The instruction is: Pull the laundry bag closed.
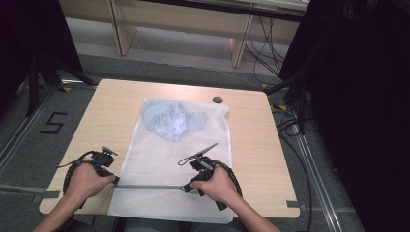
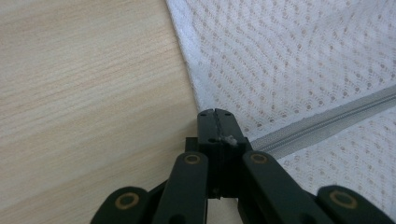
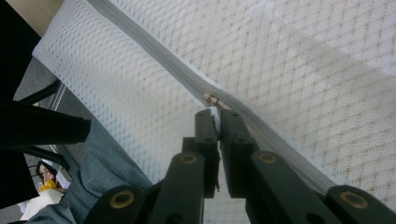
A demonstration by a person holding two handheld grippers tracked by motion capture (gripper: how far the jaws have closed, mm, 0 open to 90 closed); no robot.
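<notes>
Zipper (image 1: 150, 186) of a white mesh laundry bag (image 1: 159, 164), running across the bag's near end close to the tabletop's near edge; work in hand, by judgement, is drawing this zipper along its track. Left gripper (image 1: 115, 180): fingers (image 2: 215, 128) pressed together on the bag's left edge right at the end of the grey zipper tape, serving as the anchor. Right gripper (image 1: 186, 187): fingers (image 3: 205, 126) pinching the small tab at the metal slider (image 3: 211, 98), nearly closed with a sliver of white between them. Handling note: the step goes best with the left grip held firm and low so the tape stays taut, and the right gripper pulling straight along the tape's line, level with the tabletop (image 1: 96, 121); a pull upward or at an angle would likely bunch the soft mesh or let the tab slip from the pinch. Which side of the slider is closed cannot be told for certain from these views. Bag: lies flat, its near hem hanging just past the near edge, its far end reaching toward a small dark round grommet (image 1: 217, 99) in the tabletop. Contents: one crumpled pale blue garment (image 1: 171, 121), visible through the mesh, bunched in the far half of the bag, well apart from the zipper; the near half looks flat and holds nothing discernible.
</notes>
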